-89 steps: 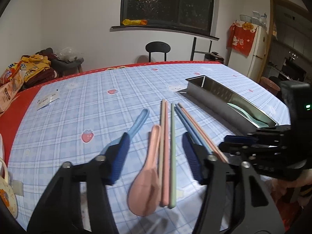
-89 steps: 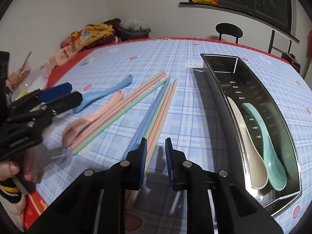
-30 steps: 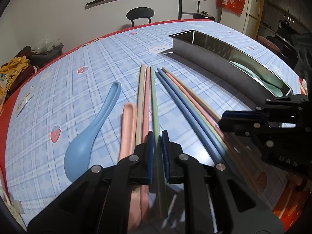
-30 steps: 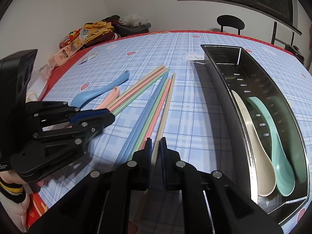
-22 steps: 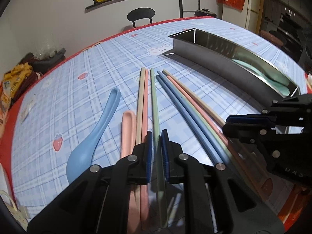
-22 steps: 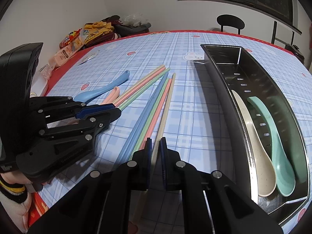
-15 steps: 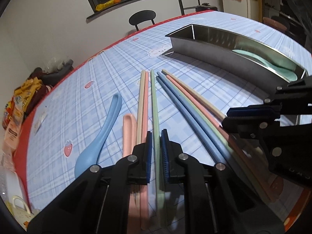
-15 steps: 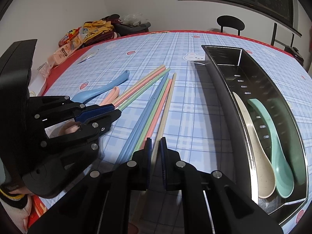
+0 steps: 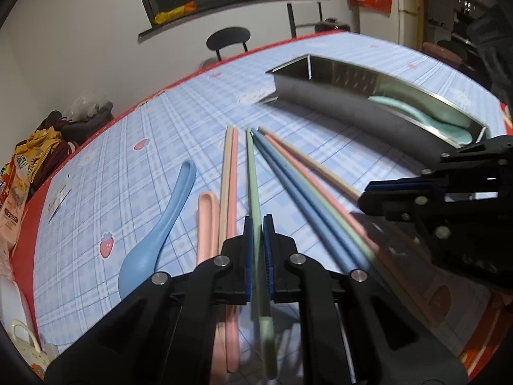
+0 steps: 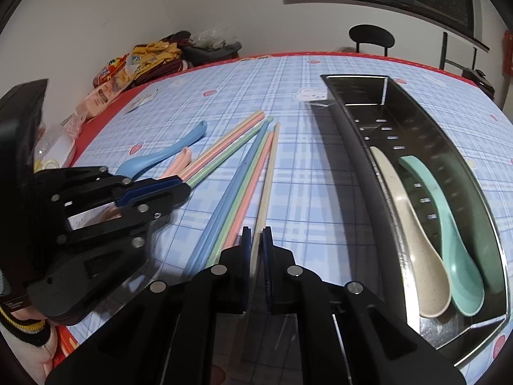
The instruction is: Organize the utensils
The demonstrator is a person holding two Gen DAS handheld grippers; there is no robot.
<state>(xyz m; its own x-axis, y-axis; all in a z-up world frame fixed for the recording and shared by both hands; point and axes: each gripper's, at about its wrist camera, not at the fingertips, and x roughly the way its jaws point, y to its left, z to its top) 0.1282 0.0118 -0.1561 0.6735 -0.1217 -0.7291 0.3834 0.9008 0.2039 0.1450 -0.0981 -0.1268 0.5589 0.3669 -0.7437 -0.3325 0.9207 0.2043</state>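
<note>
A blue checked tablecloth (image 10: 307, 192) covers the table. On its right side lies a long steel tray (image 10: 362, 147) holding a cream spoon (image 10: 413, 224) and a teal spoon (image 10: 449, 224). Left of it lie loose chopsticks, a blue spoon (image 9: 160, 224) and a pink spoon (image 9: 205, 221). The left gripper (image 9: 257, 250) is clamped on a green chopstick (image 9: 251, 173); the right gripper (image 10: 256, 256) is clamped on a beige chopstick (image 10: 267, 179).

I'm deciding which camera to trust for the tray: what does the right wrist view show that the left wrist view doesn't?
Only the right wrist view shows the tray's slotted floor and the beige spoon beside the teal spoon. Only the left wrist view shows the fridge and the blue spoon's bowl. Both show the loose chopsticks, with each gripper shut on one.
</note>
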